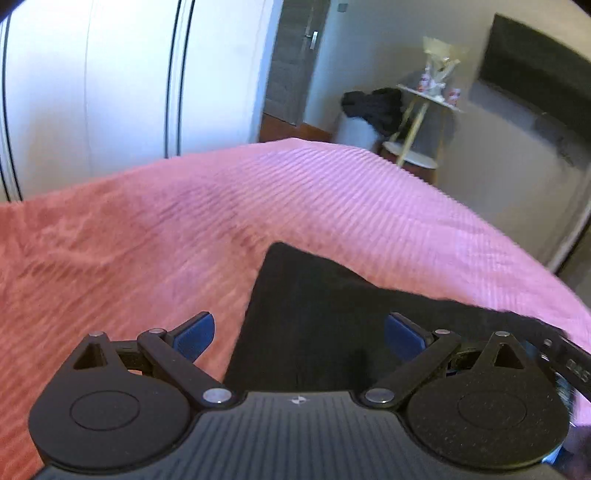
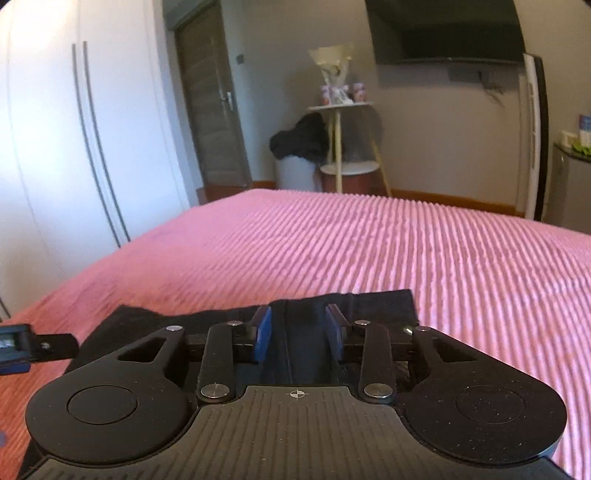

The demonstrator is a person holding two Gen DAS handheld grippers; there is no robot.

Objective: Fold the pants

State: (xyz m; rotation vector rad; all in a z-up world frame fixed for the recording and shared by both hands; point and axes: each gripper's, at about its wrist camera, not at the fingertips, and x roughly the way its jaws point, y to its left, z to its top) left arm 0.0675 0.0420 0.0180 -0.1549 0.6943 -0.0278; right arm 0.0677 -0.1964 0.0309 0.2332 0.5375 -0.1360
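Note:
Black pants (image 1: 314,317) lie flat on a pink ribbed bedspread (image 1: 184,229), with one corner pointing away from me. My left gripper (image 1: 299,334) is wide open above that corner; its blue pads (image 1: 194,334) stand far apart and hold nothing. In the right wrist view the pants (image 2: 369,304) lie folded under my right gripper (image 2: 298,332). Its blue pads (image 2: 263,334) are partly apart, with a ridge of black cloth between them; no grip shows. The tip of the left gripper (image 2: 22,347) shows at the left edge.
White wardrobe doors (image 2: 74,129) stand along the bed's left side. Beyond the bed's far edge are a white side table (image 2: 343,110), a white bin with dark clothes (image 2: 295,147), a door (image 2: 210,99) and a wall television (image 2: 443,29).

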